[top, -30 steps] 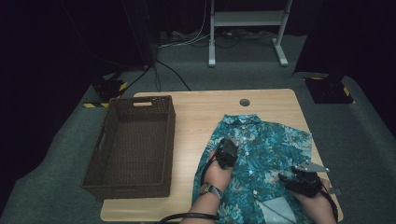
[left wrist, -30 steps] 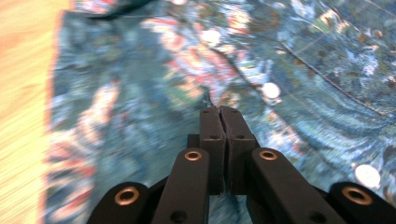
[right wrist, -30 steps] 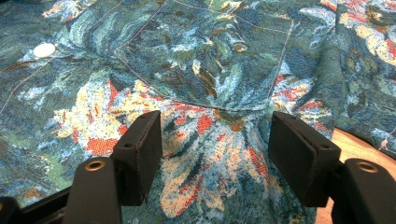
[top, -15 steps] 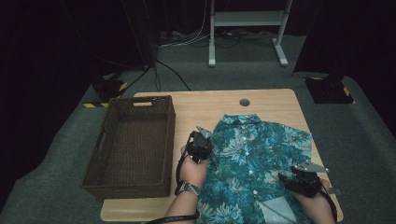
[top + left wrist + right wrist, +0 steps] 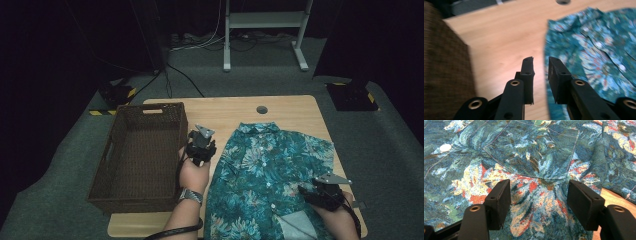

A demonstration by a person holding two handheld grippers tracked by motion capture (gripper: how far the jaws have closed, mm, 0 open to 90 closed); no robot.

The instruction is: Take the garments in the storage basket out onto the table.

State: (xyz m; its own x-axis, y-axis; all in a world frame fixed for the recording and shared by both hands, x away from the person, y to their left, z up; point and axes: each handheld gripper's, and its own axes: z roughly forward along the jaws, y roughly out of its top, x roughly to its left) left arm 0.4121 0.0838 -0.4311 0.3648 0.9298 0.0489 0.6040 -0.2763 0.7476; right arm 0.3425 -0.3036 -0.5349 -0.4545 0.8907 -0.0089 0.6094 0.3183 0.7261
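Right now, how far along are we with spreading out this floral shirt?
Done: the shirt lies spread, buttoned front up, on the table. In hand: the left gripper hangs beside its edge, jaws just opening with nothing between them; the right gripper hovers open over the fabric below the pocket. Left: the basket holds nothing.

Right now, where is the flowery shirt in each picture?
High view: the shirt lies spread on the right half of the table, beside the basket.
Left gripper view: the shirt covers the right side.
Right gripper view: the shirt lies under the jaws.
Shared landmark: its white buttons.
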